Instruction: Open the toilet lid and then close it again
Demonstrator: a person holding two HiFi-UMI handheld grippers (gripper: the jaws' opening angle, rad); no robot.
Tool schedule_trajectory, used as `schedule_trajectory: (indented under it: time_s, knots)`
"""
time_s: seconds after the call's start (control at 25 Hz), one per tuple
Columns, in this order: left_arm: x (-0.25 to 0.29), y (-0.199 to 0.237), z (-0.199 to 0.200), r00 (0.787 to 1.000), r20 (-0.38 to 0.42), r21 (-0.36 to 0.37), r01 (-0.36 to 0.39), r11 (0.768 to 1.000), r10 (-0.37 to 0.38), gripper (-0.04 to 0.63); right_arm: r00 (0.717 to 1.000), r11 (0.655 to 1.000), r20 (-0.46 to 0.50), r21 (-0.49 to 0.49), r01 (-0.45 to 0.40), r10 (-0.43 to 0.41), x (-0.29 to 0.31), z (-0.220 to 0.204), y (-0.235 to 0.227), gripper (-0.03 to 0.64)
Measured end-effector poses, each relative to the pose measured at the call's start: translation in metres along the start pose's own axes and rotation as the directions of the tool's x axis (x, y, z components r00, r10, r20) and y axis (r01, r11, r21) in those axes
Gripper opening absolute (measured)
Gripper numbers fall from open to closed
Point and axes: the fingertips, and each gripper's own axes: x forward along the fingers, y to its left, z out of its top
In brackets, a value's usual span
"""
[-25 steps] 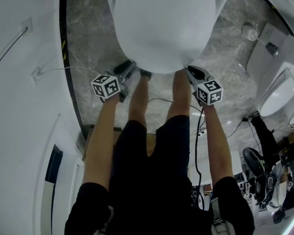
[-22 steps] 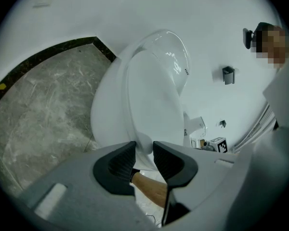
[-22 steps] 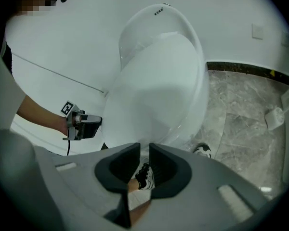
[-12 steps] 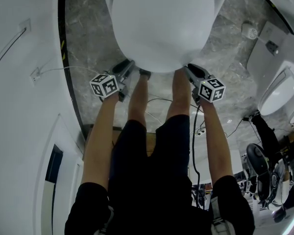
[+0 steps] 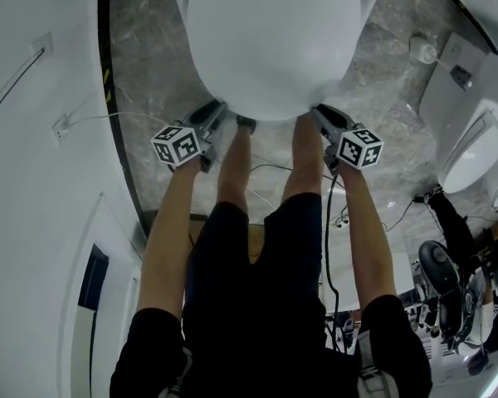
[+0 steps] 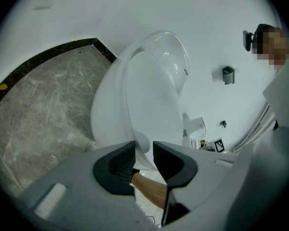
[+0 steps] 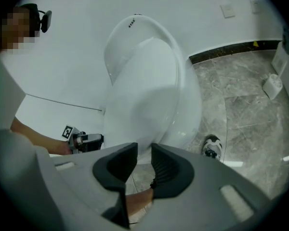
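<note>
- White and smooth, the toilet lid (image 5: 274,40) lies down flat over the bowl at the top middle of the head view, on a grey marble floor (image 5: 141,65).
- Both grippers are at the toilet's front edge, one at each side of its rounded nose, with the person's bare legs (image 5: 232,172) between them.
- The left gripper (image 5: 218,113) points downward at the front left of the rim. In the left gripper view (image 6: 144,150) its dark ribbed jaws stand a narrow gap apart. The white front edge of the toilet shows right at their tips, and a leg shows lower in the gap. I cannot tell whether the pads touch the rim; nothing looks clamped.
- The right gripper (image 5: 319,114) points downward at the front right of the rim. Its jaws have just been opening, and in the right gripper view (image 7: 144,153) they stand apart. The lid's front edge sits just beyond the gap, and floor and leg show through it.
- In the right gripper view the left gripper (image 7: 84,139) appears across the toilet, and a shoe (image 7: 211,146) rests on the floor beside the base.
- A thin cable (image 5: 91,120) runs along the floor at the left wall.
- Another white fixture (image 5: 469,156) stands well off to the right.
</note>
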Motion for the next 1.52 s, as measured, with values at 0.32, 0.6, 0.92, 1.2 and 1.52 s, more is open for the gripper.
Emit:
schedule_trajectory:
  time_s: [0.32,0.6,0.92,1.2,1.52]
  knots:
    - [-0.003,-0.005,-0.001,0.999,-0.029,-0.002,0.033,0.999,-0.033,0.123,0.999,0.998,0.012,0.049,-0.045,0.044,-0.002,-0.001,0.004,0.083]
    - [-0.008,-0.010,0.003,0.997,-0.010,-0.039,0.072,0.997,-0.072,0.114,0.996,0.993,0.039,0.089,-0.082,0.079,-0.007,0.002,0.009,0.067]
    - [-0.003,-0.016,0.001,0.997,-0.026,-0.055,0.065,0.996,-0.066,0.123,0.996,0.993,0.019,0.086,-0.086,0.084,-0.013,0.002,0.015,0.067]
    - [-0.016,-0.025,0.006,0.988,0.006,-0.173,0.154,0.973,-0.155,0.082,0.995,0.993,0.020,0.074,-0.096,0.095,-0.020,0.006,0.023,0.067]
    - [-0.029,-0.044,0.011,0.982,-0.020,-0.167,0.183,0.969,-0.188,0.077,0.997,0.996,-0.008,-0.028,-0.081,0.081,-0.037,0.010,0.040,0.113]
